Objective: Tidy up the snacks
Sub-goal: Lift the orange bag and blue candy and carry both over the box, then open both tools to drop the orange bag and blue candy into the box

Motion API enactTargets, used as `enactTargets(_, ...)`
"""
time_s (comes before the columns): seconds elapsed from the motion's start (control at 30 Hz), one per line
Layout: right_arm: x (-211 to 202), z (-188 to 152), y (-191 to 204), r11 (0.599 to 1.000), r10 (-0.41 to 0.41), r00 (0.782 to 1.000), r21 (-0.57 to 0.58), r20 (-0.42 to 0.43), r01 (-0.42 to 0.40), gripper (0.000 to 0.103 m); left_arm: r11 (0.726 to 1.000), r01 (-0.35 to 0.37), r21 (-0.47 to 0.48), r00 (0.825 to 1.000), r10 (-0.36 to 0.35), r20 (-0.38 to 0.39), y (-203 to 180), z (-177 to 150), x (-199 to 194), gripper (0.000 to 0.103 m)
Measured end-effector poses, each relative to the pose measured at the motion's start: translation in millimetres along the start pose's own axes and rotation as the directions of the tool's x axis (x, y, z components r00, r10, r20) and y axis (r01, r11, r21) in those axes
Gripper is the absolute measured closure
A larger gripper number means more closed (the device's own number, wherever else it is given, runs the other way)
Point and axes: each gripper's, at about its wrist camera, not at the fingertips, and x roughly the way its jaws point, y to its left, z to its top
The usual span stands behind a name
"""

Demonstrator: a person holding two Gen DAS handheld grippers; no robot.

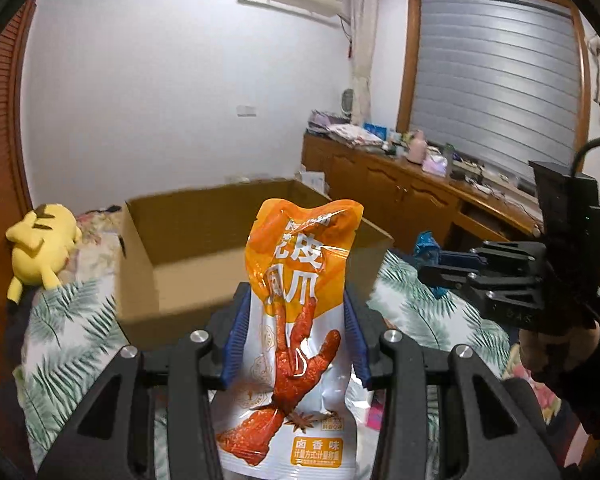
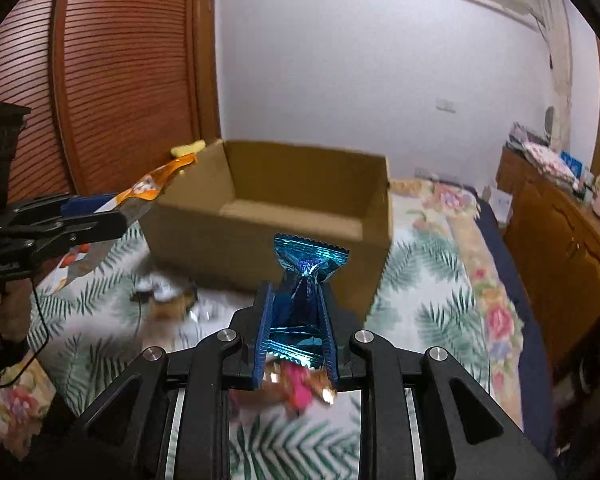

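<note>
A: Left wrist view: left gripper clamped on orange chicken-feet pouch, held above bed, short of cardboard box. Risk: glossy film slides from the pads.

B: Right wrist view: right gripper pinches blue foil snack near the box's front wall. Crinkled, light; an early release could drop it outside.

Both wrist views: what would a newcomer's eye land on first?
The orange chicken-feet snack bag clamped upright in the left tool, and the shiny blue wrapper pinched in the right tool. Behind both sits an open cardboard box on the leaf-print bedspread.
</note>
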Motion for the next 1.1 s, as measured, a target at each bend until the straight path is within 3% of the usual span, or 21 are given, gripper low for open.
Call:
enactTargets(0.43, 53, 57, 9, 0.999, 0.028, 0.999, -0.047, 0.035, -0.026, 0.082, 0.999, -0.046, -0.024, 0.998, 0.047, 0.039, 53, 43, 51, 0.06)
enactTargets(0.7, 91, 71, 5, 0.998, 0.035, 0.999, -0.053, 0.026, -0.034, 0.082, 0.997, -0.052, -0.048, 0.998, 0.054, 0.033, 78, 49, 83, 0.06)
enactTargets(1.1, 128, 67, -4, 0.998, 0.042, 0.999, -0.048, 0.0, -0.042, 0.082, 0.997, -0.064, -0.05, 0.998, 0.064, 0.001, 85, 37, 117, 0.056)
